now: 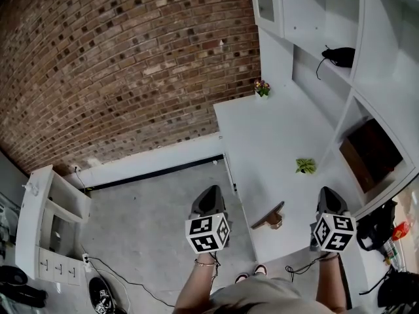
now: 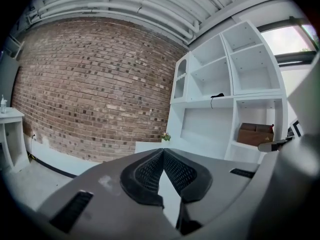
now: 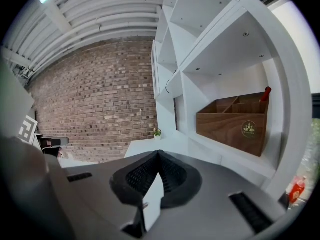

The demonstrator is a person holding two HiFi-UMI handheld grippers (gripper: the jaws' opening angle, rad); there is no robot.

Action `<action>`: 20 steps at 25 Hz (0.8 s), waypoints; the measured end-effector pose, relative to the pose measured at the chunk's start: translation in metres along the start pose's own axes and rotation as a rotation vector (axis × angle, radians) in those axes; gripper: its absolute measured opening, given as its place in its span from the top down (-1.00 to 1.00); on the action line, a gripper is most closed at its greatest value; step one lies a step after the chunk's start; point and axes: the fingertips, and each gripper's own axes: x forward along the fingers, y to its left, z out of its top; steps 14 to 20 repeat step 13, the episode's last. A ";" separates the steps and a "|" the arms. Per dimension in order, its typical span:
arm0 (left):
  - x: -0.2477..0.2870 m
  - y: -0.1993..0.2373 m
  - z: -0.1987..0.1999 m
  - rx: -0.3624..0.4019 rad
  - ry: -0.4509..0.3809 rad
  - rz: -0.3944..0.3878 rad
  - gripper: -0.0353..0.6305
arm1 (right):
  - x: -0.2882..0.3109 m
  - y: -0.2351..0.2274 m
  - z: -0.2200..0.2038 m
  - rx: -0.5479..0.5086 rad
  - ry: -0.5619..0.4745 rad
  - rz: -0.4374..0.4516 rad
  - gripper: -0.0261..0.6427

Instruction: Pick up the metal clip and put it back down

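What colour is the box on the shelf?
Brown, like wood. The box shows best in the right gripper view.

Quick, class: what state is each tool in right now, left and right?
Left grey two-jaw tool: closed, holding nothing.
Right grey two-jaw tool: closed, holding nothing.

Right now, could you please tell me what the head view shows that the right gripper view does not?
Only the head view shows the metal clip on the white table between the left gripper and the right gripper, and a green item beyond it. Only the right gripper view shows that gripper's jaws together and empty. Both show the wooden box, the flower pot and the brick wall.
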 end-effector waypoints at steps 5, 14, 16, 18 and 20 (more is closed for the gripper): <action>-0.005 0.002 -0.002 -0.004 0.004 0.008 0.86 | -0.005 0.001 0.001 0.012 -0.007 -0.006 0.92; -0.015 0.017 -0.008 -0.054 0.008 0.028 0.86 | -0.011 0.008 0.000 0.007 -0.015 -0.013 0.92; -0.015 0.017 -0.008 -0.054 0.008 0.028 0.86 | -0.011 0.008 0.000 0.007 -0.015 -0.013 0.92; -0.015 0.017 -0.008 -0.054 0.008 0.028 0.86 | -0.011 0.008 0.000 0.007 -0.015 -0.013 0.92; -0.015 0.017 -0.008 -0.054 0.008 0.028 0.86 | -0.011 0.008 0.000 0.007 -0.015 -0.013 0.92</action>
